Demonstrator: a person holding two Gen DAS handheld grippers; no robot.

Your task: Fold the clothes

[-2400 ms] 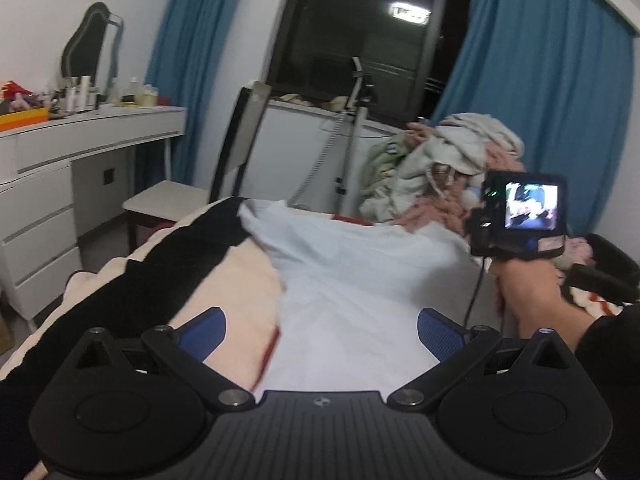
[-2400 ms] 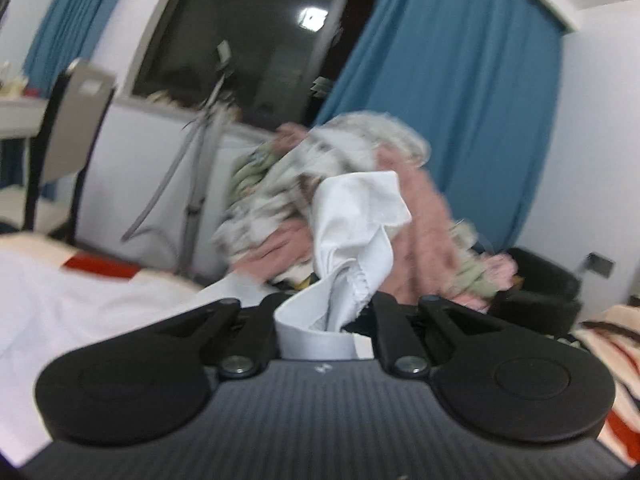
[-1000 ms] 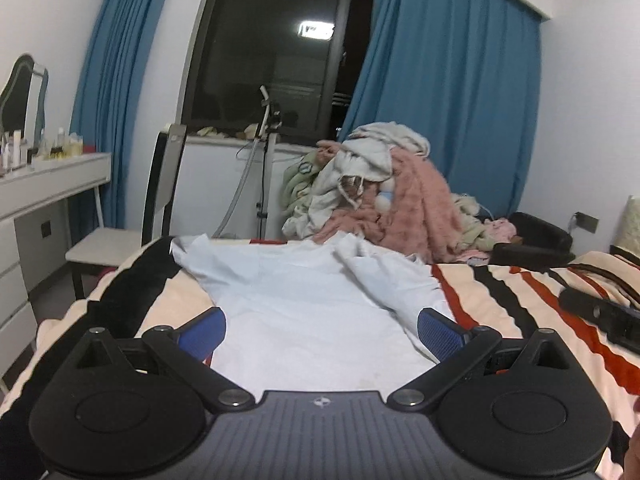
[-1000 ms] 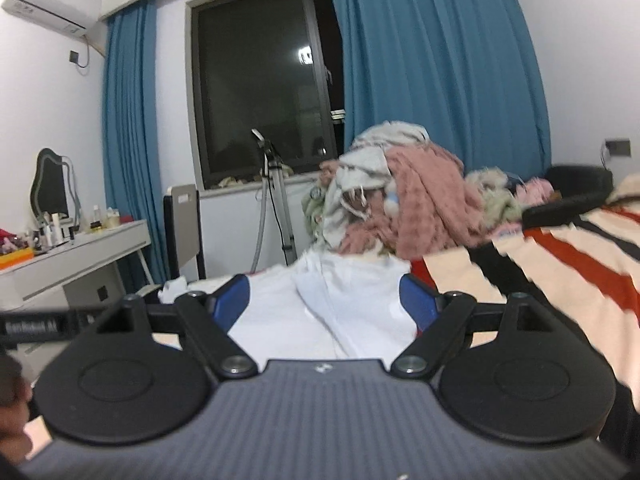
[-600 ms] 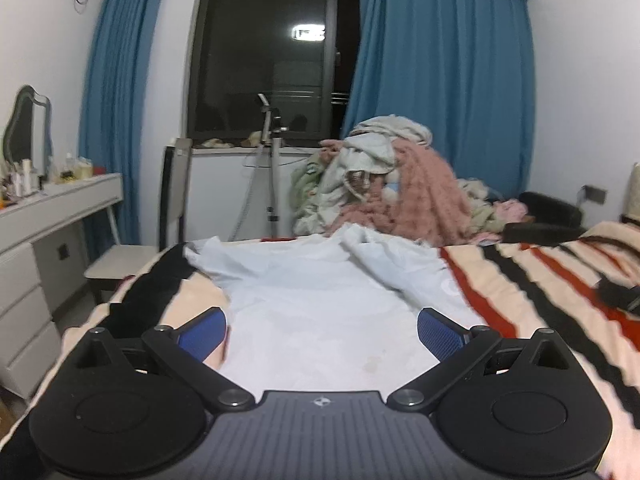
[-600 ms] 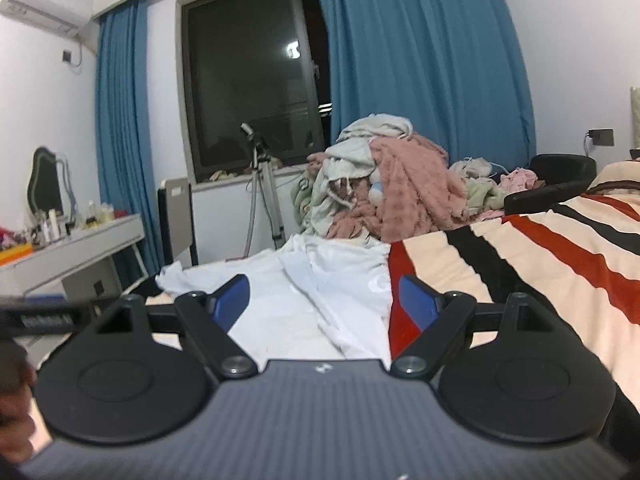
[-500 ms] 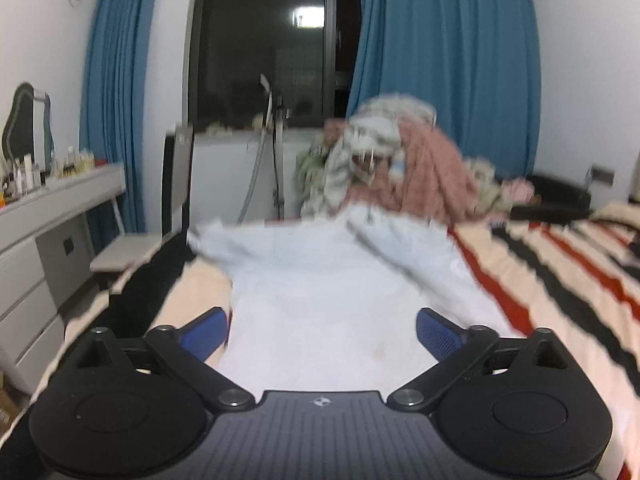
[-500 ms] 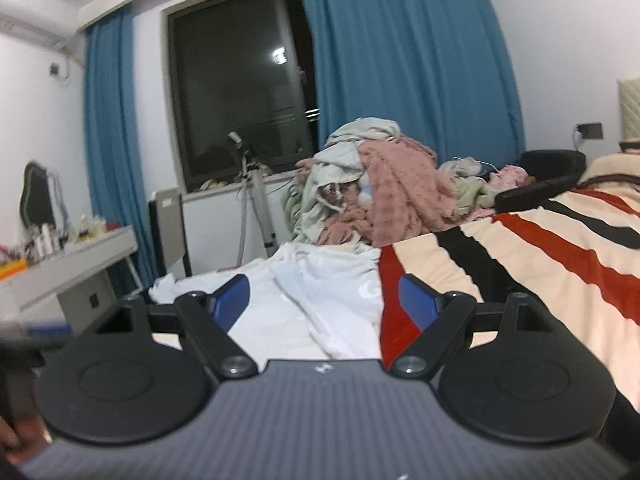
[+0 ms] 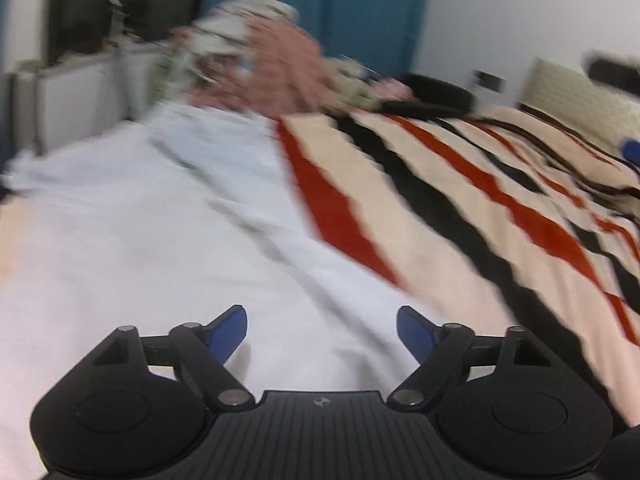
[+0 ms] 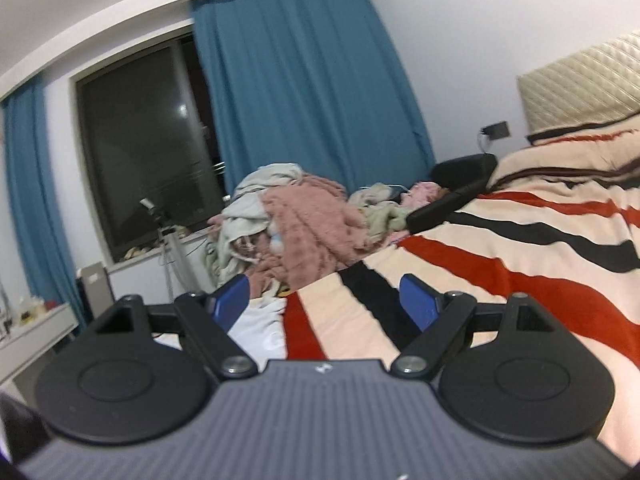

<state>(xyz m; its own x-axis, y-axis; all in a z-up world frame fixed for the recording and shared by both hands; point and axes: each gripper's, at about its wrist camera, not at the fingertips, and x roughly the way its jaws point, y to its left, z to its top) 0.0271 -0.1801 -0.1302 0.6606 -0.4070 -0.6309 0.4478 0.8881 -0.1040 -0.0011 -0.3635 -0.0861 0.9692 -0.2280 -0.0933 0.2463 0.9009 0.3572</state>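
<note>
Left wrist view, blurred by motion: left tongs (image 9: 322, 334) sit at the bottom centre, angled down over the white shirt (image 9: 132, 240), which lies spread on the bed and fills the left half of the frame. Its right edge runs diagonally from upper centre down toward the tongs, next to the striped blanket (image 9: 480, 208) on the right. The jaws are closing, but nothing is pinched yet; cloth lies under and between the blue pads (image 9: 228, 330), and contact is too blurred to call. A pile of clothes (image 9: 260, 52) sits at upper centre. Right wrist view, sharp: right tongs (image 10: 325, 300) at lower centre, held about level, jaws wide apart and gripping nothing. Only a corner of the white shirt shows, lower left of centre behind the left pad; most of the frame is striped blanket, with the pile of clothes at centre under the blue curtain (image 10: 304, 92) and a headboard (image 10: 580, 88) at upper right. My read: this is the start of a fold, with the left tongs going for a pinch on the shirt's near right edge or hem. The next move calls for the jaws to bite fabric only, not blanket. The right tongs point off the shirt and need to swing left and down to a matching edge before any lift.
</note>
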